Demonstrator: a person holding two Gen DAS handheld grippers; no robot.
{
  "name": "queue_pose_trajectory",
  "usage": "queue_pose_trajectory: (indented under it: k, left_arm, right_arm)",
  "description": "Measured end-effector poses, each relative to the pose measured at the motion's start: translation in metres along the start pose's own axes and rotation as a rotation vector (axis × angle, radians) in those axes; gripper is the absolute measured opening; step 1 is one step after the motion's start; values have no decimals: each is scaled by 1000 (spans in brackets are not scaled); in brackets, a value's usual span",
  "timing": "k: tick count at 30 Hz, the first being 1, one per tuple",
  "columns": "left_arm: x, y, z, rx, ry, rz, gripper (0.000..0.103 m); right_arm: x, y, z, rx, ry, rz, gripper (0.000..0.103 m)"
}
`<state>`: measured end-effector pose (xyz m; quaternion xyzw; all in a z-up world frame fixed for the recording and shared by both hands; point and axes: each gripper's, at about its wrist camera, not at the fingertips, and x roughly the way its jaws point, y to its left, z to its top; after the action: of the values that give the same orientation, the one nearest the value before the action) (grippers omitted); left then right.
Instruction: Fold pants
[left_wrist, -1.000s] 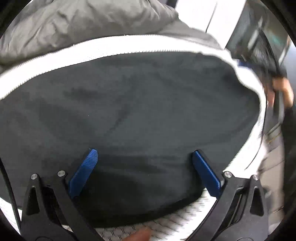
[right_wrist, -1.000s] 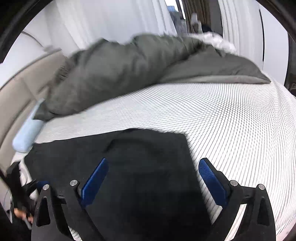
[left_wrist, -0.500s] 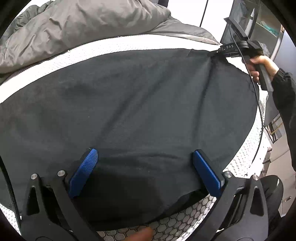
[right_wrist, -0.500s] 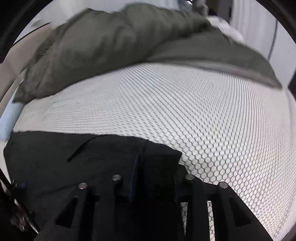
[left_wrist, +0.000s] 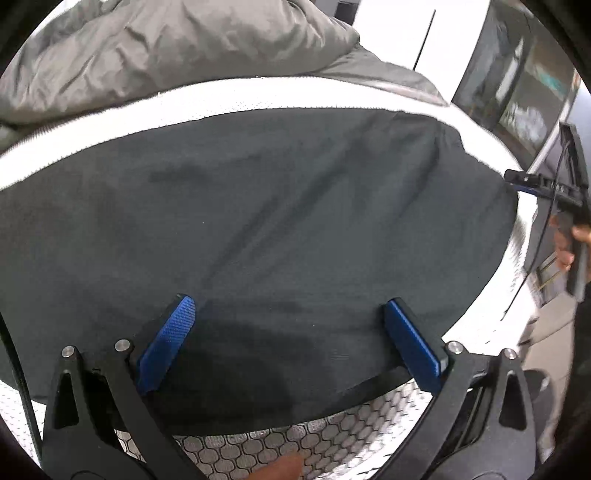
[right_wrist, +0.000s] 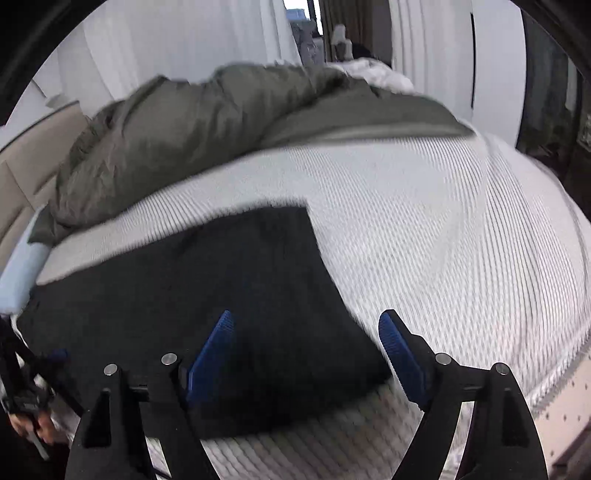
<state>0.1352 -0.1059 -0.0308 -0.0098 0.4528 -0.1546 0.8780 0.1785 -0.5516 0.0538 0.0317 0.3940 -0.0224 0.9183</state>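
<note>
Black pants (left_wrist: 277, 206) lie spread flat on a white honeycomb-pattern mattress (left_wrist: 314, 439). My left gripper (left_wrist: 288, 306) hovers open over their near edge, blue pads wide apart with nothing pinched. In the right wrist view the pants (right_wrist: 203, 280) end in a square corner. My right gripper (right_wrist: 306, 321) is opening above their near right edge; cloth lies under the jaws but the pads do not press it. The left wrist view shows the right gripper (left_wrist: 532, 184) just off the pants' right side, held by a hand (left_wrist: 569, 247).
A rumpled grey duvet (right_wrist: 184, 140) is piled along the far side of the mattress (right_wrist: 443, 240). A pale blue pillow (right_wrist: 18, 273) and a beige headboard (right_wrist: 26, 158) are at the left. The mattress edge drops off at the right.
Half a second ago the right gripper was shut at the pants' far right corner. It has since let go, opened wide and pulled back toward the near right edge. The left gripper stayed put.
</note>
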Motion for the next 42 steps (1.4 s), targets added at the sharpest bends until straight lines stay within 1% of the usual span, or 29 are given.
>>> queue_pose_trajectory:
  k: [1,2,3,4,6,8,11,13,14,16,17,19,20,21,22,23,24,25,26,27,29,32,34,35,36,38,39,40,42]
  left_arm:
    - [1,-2,-2,16,-3,16,102]
    - [2,-4,-3,24,-5,24,102]
    - [2,-3,-3,22,-7,25,102]
    - [2,-2,-3,14,-7,18,102]
    - [2,1,-3,4,-7,5,102]
    - [2,2,-4,0,-8,2,102]
    - [3,0,-5,11,-9,11,102]
    - [3,1,-5,10,-9,6,102]
    - [3,2,-5,9,-9,0,102]
    - [3,3,-5,9,-6,-7,102]
    - [2,4,-5,5,-6,-7,102]
    - [-2,7,-4,-3,-3,-9,102]
    - [-6,11,-5,-18,-3,-13,102]
    - [-13,16,-5,-43,-11,-23,102]
    - [-25,27,-6,-86,-34,-38,102]
    - [-36,39,-7,-122,-56,-45,102]
    - [-49,54,-9,-167,-86,-41,102]
    - [-58,66,-9,-201,-109,-31,102]
    - [-71,86,-12,-257,-146,-14,102]
    - [-84,108,-15,-321,-181,8,102]
    - [-104,148,-26,-448,-234,40,102]
    - [-128,217,-53,-677,-300,104,102]
    - [-136,260,-75,-818,-300,181,102]
    - [-138,277,-84,-880,-296,206,102]
    - [-140,294,-94,-943,-299,210,102]
    - [-141,315,-106,-1017,-315,177,102]
    - [-142,321,-108,-1034,-324,162,102]
    - [-142,328,-108,-1049,-330,155,102]
    - [-141,342,-106,-1087,-336,163,101]
  right_arm:
    - [5,-6,-5,32,30,15,83]
    - [15,-2,-5,46,52,31,82]
    - [21,-1,-6,53,57,40,78]
    - [19,-2,-15,54,53,42,77]
    - [18,-3,-16,47,54,56,54]
    - [9,1,-16,17,32,53,50]
    - [-7,13,-20,-46,-1,1,47]
    - [-11,13,-21,-52,-14,-14,47]
    - [-10,8,-22,-39,-3,-15,47]
    - [4,-3,-25,25,54,-11,48]
    - [7,-6,-28,42,70,-11,51]
    - [7,-10,-28,64,42,-17,60]
    - [-3,-10,-31,83,-1,-21,70]
    - [-9,-11,-33,97,-24,-19,79]
    - [-21,-12,-37,134,-69,-6,83]
    - [-29,-14,-42,170,-100,10,89]
    - [-37,-14,-49,194,-120,24,91]
    - [-44,-15,-56,223,-150,45,91]
    - [-50,-14,-64,253,-180,73,94]
    - [-52,-13,-65,274,-194,90,96]
    - [-52,-10,-79,320,-210,129,97]
    - [-49,-4,-96,362,-174,187,97]
    - [-48,6,-105,377,-148,203,97]
    - [-45,10,-105,379,-138,208,97]
    - [-38,11,-104,378,-134,214,97]
    - [-37,13,-108,376,-126,226,97]
    - [-28,16,-106,377,-124,232,97]
    - [-18,17,-99,382,-122,246,97]
    - [-13,20,-99,391,-116,257,97]
